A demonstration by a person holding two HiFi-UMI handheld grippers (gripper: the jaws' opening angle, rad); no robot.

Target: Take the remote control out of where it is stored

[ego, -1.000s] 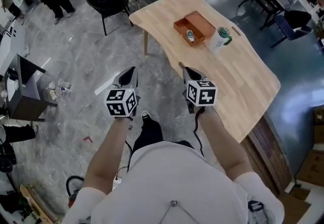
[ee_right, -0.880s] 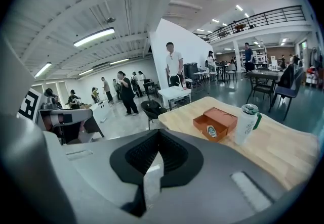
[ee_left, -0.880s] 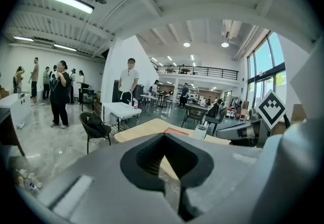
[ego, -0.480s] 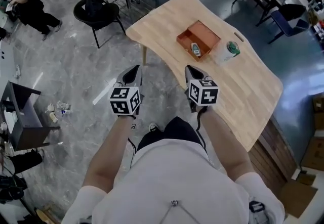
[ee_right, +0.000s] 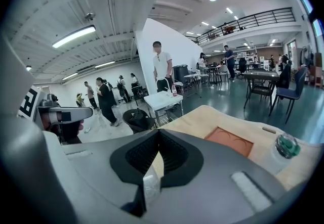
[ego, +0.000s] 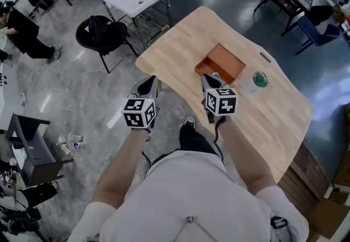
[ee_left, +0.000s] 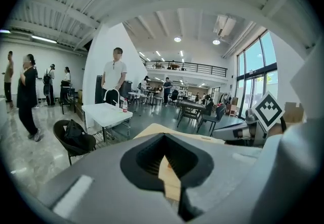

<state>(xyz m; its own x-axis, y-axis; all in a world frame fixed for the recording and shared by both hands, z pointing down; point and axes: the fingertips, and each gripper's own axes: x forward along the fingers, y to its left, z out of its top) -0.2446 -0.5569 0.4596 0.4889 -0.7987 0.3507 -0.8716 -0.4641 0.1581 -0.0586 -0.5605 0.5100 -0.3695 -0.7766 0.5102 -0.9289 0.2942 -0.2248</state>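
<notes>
We hold both grippers out in front of us. The left gripper [ego: 148, 84] has its jaws pressed together and holds nothing. It hangs over the grey floor [ego: 82, 93], just left of the light wooden table [ego: 284, 110]. The right gripper [ego: 210, 80] is closed tight too, and it is empty. Its tip sits over the near corner of the flat orange-brown box [ego: 227, 62] on the table. We cannot make out the remote control, because the right gripper covers that corner of the box. A white cup with a green lid [ego: 258, 80] stands just right of the box.
</notes>
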